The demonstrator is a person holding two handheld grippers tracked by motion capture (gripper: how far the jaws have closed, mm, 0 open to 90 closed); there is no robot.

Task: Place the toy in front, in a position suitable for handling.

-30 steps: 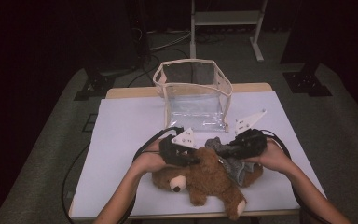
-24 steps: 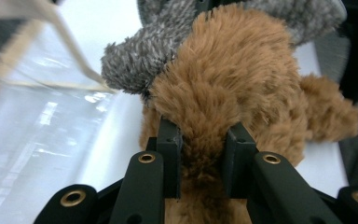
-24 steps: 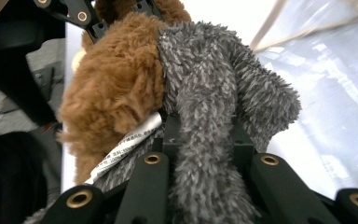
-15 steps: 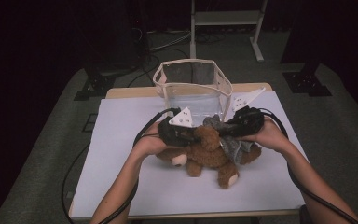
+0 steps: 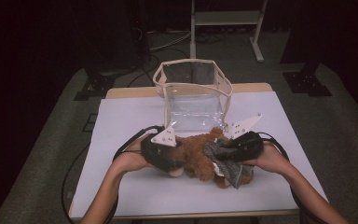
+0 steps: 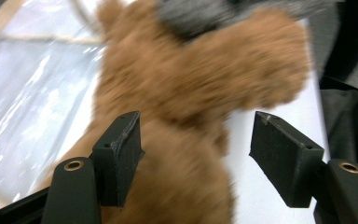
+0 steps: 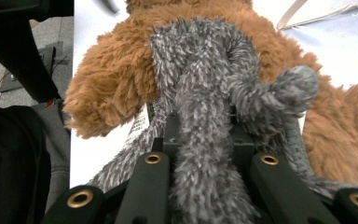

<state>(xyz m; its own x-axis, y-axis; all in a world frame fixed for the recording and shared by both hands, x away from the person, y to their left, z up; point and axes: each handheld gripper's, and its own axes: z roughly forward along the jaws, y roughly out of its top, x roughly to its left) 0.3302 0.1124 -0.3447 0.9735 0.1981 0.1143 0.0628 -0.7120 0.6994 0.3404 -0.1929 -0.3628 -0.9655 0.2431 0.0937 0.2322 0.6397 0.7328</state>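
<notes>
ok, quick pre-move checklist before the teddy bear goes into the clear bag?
1. Right gripper grip: shut on the grey scarf of the teddy bear. Ok.
2. Left gripper grip: jaws have just been opening; the bear's fur lies between them, the right-hand pad stands clear. Not ok.
3. Clear bag upright with its top open: ok.
4. Bag straight beyond the bear on the table: ok.
5. Bear off the table: not ok, it rests on it in the high view.
6. Scarf firmly fixed to the bear: cannot tell.
</notes>
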